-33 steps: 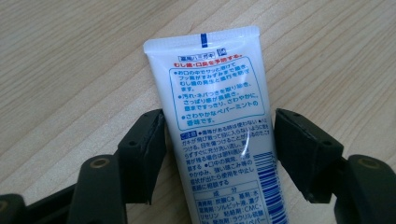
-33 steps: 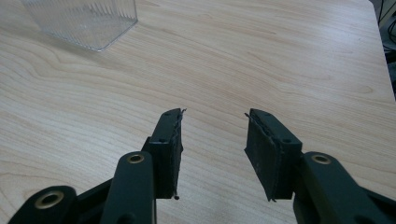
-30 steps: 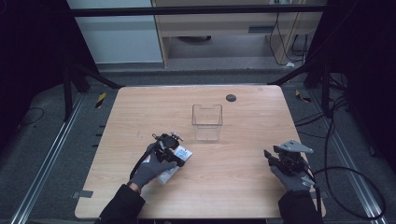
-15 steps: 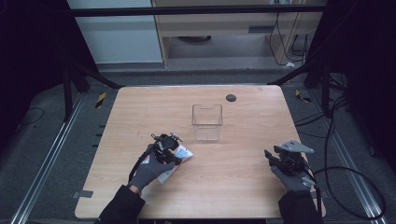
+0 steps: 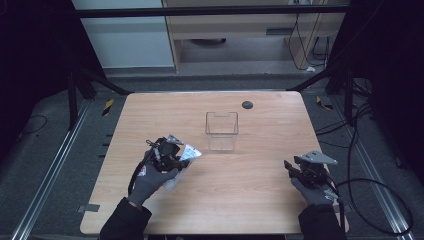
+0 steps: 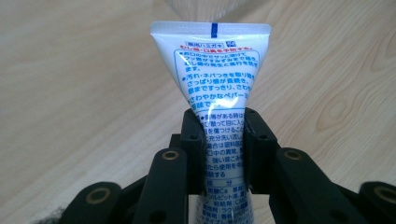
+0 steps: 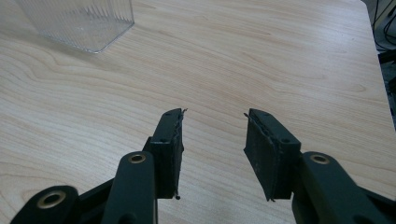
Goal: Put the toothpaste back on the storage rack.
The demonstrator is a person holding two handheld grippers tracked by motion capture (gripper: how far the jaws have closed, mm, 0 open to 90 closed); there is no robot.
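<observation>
Wooden bench [image 5: 260, 195] seen from above, with a clear plastic container [image 5: 221, 131] standing upright near its middle and a small dark disc [image 5: 247, 104] near the far edge. Left gripper [image 5: 172, 156] at the near left of the bench, jaws closed on a white toothpaste tube [image 6: 215, 74]; in the left gripper view, jaws pinching the tube's body partway along its length, crimped flat end pointing away toward the container's base. Tube held just above or at the bench surface, near the container's left side; contact with the bench not determinable. Right gripper [image 7: 212, 154] at the near right, well apart from the container, jaws open with nothing between them, wood grain visible through the gap. Handling, as a judgement: light, soft-walled, likely to dent and bulge under pressure; printed film probably slippery; crimped end stiffer and flatter than the body. Best hold across the flat faces at mid-body, as shown, with moderate squeeze; firm clamping near the cap end likely to force paste toward the cap. Cap end hidden below the jaws.
</observation>
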